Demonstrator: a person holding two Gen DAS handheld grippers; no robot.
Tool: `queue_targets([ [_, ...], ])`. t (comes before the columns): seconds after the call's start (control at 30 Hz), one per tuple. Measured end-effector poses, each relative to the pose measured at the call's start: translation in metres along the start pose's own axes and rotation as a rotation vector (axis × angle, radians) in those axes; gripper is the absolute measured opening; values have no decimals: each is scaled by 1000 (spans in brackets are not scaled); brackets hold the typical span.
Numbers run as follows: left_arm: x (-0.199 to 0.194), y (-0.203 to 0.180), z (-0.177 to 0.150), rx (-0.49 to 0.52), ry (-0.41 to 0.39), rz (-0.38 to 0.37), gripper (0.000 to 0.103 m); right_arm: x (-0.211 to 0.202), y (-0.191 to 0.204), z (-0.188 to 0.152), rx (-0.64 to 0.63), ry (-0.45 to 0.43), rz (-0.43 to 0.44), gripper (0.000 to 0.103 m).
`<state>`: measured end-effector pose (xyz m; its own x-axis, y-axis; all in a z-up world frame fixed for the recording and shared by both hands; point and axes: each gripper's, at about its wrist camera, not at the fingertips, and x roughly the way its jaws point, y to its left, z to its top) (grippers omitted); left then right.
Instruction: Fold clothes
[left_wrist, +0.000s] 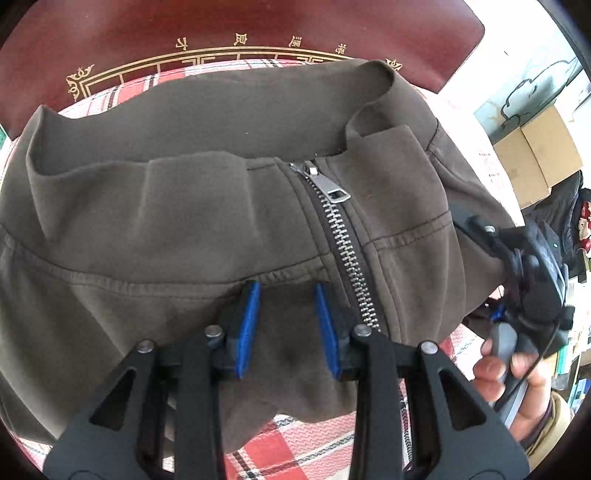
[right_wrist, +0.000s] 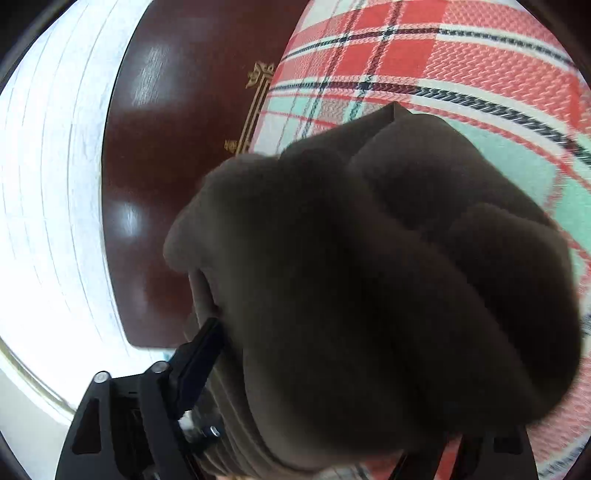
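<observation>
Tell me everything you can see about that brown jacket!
The brown jacket looks like soft, thick cotton. A silver zipper, zipped up, runs down its front, with stitched seams beside it. It lies rumpled on a red plaid cloth. The left gripper has its blue fingers on either side of a fold near the zipper. The right gripper is at the jacket's edge, where a bunch covers most of its camera's view.

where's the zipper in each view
Left wrist: the zipper runs down the middle of the brown jacket, right of the left tongs.
Right wrist: not in it; bunched jacket fills the frame.
Shared landmark: the plaid cloth on the dark red table.
</observation>
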<state>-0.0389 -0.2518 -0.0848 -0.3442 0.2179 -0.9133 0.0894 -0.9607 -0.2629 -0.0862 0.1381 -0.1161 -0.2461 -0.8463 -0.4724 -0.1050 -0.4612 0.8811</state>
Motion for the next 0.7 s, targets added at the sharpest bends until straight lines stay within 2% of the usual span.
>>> queue_targets([
  [0.03,-1,2,0,-14,4,-13,34,2,-1,3,7,24,13,36],
  [0.07,-1,5,1,-29,8,-27,34,1,1,5,-2,40,26,33],
  [0.13,-5,13,2,-69,14,-65,34,-7,24,4,-100,57,45,26],
  [0.33,-34,59,-10,-256,-16,-229,34,-12,172,-48,-629,143,-5,26],
  [0.4,-49,84,-23,-337,-47,-285,34,1,216,-85,-841,181,-60,26],
  [0.5,-82,133,-54,-478,-123,-346,34,39,258,-151,-1133,263,-181,29],
  [0.6,-124,182,-95,-585,-216,-289,34,84,264,-213,-1347,372,-261,31],
  [0.7,-158,218,-130,-651,-261,-181,34,131,249,-276,-1548,455,-315,39],
])
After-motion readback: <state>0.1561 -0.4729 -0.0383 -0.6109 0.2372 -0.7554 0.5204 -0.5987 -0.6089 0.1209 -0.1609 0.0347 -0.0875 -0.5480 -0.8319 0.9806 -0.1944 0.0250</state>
